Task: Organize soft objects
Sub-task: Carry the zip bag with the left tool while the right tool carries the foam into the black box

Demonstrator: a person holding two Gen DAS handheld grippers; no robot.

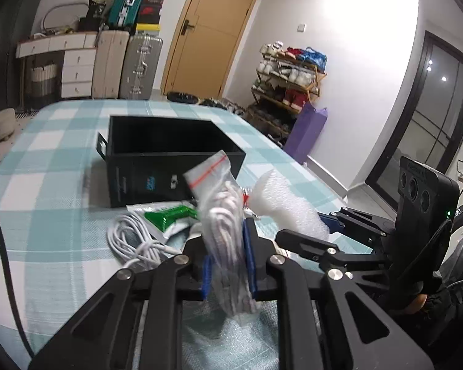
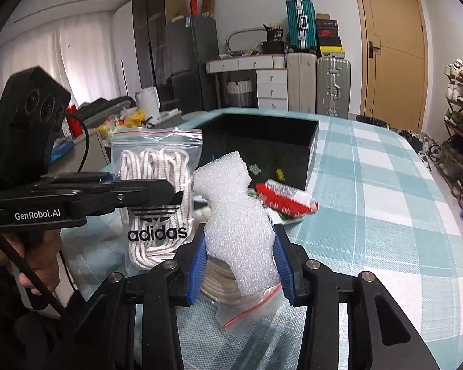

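Blue-padded fingers [image 1: 248,246] of the left gripper [image 1: 228,265] pinched tight on a clear zip bag of white laces [image 1: 223,215]. Right gripper [image 2: 240,265] fingers [image 2: 197,269], partway closed, clamped white foam [image 2: 234,215] near the open black box [image 2: 262,141] on the checked surface [image 2: 385,215].

- Our right tongs [image 2: 240,265] grip a white foam piece [image 2: 234,215] between their blue pads [image 2: 197,274].
- Under the foam, between the same pads, lies a clear zip bag [image 2: 247,305] with a coil of cord in it.
- To the left, our left tongs [image 2: 169,192] clamp a laces bag [image 2: 156,191] and hold it upright, the Adidas mark facing us.
- A hand [image 2: 31,259] holds the left tool at the lower left.
- Behind the foam stands an open black box [image 2: 311,151] on the checked table [image 2: 385,200].
- A red and white packet [image 2: 287,200] lies just before the box, right of the foam.
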